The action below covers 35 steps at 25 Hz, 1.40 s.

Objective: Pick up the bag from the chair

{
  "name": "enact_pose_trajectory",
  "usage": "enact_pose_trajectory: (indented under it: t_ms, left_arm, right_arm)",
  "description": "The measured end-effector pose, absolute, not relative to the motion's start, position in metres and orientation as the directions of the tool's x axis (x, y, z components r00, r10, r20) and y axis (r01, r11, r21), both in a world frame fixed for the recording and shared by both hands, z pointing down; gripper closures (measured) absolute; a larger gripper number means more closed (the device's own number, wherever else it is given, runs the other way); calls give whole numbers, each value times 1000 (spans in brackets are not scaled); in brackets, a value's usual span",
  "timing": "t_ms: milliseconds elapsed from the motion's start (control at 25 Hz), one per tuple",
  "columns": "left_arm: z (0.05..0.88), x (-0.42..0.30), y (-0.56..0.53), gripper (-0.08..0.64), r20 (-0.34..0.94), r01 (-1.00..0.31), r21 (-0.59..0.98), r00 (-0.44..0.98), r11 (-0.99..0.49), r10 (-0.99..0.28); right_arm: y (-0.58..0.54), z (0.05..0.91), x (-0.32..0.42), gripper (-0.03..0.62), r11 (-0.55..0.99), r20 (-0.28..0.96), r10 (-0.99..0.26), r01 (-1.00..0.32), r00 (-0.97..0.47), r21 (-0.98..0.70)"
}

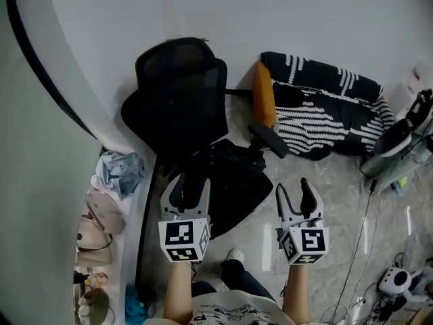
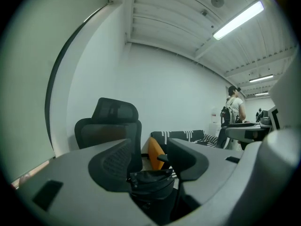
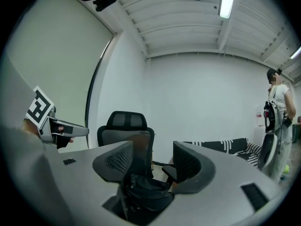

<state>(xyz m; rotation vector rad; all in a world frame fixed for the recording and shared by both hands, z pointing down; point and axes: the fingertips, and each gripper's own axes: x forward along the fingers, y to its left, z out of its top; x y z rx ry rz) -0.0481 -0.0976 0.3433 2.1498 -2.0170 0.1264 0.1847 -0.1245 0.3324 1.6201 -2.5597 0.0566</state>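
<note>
A black bag point(image 1: 233, 175) lies slumped on the seat of a black mesh-backed office chair point(image 1: 179, 90). In the head view my left gripper point(image 1: 191, 181) hovers open just in front of the seat's near edge. My right gripper point(image 1: 292, 187) is open to the right of the chair, over the floor. The left gripper view shows the bag point(image 2: 150, 180) low between the open left gripper's point(image 2: 151, 161) jaws, some way off. In the right gripper view the bag point(image 3: 146, 189) and the chair point(image 3: 126, 135) sit beyond the open right gripper point(image 3: 153, 163). Neither gripper touches the bag.
An orange cushion point(image 1: 264, 93) and a black-and-white striped sofa point(image 1: 325, 114) lie behind the chair on the right. The chair's armrest point(image 1: 269, 139) juts toward the sofa. Clothes and bags point(image 1: 118, 171) are piled at the left wall. Cables point(image 1: 365, 249) run over the floor. A person point(image 3: 277, 112) stands at the right.
</note>
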Motion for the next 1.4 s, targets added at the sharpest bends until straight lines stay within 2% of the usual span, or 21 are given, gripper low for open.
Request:
enact_pose_trajectory:
  t_ms: [560, 1400]
  left_arm:
    - [385, -39, -150, 324, 274, -997, 71, -21, 42, -962]
    - [498, -108, -316, 325, 447, -994, 109, 30, 22, -894]
  right_arm:
    - [-199, 383, 192, 321, 520, 186, -836, -854, -516, -33]
    - [-359, 488, 131, 321, 531, 344, -791, -847, -506, -26]
